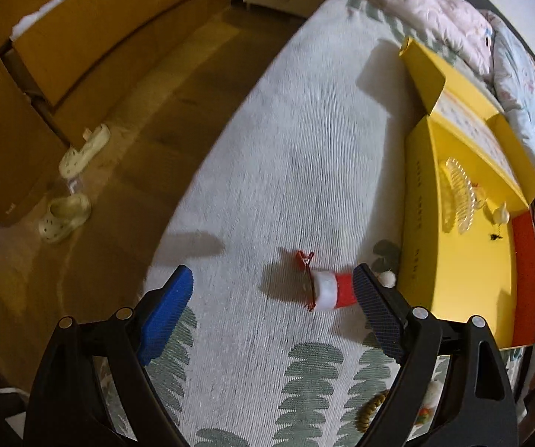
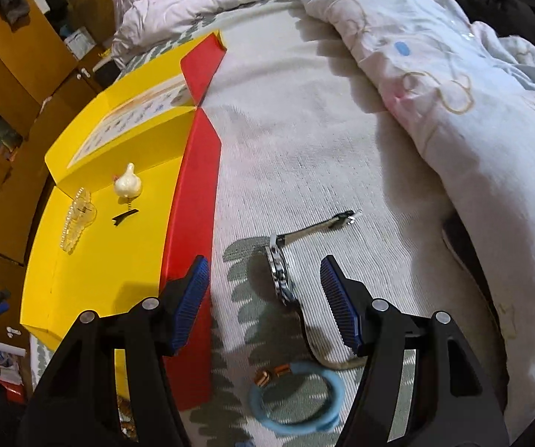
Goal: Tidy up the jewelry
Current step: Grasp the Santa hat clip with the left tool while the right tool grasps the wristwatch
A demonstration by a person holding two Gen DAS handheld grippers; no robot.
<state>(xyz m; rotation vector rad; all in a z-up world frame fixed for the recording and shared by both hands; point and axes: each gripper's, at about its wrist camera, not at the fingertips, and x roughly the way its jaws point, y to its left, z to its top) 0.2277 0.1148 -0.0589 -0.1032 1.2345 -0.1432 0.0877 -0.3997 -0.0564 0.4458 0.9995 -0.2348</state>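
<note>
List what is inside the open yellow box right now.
The yellow box holds a clear hair comb clip, a small white chicken-shaped clip and a small black clip. The near corner is hidden behind the right gripper.

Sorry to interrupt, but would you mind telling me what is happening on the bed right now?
A person is sorting accessories into an open yellow cardboard box on the bed. The box already holds a clear plastic hair comb and a small white bulb-shaped clip. The left gripper is open beside a red-and-white Santa hat hair clip. The right gripper is open around a silver wristwatch. Neither item is gripped yet.
</note>
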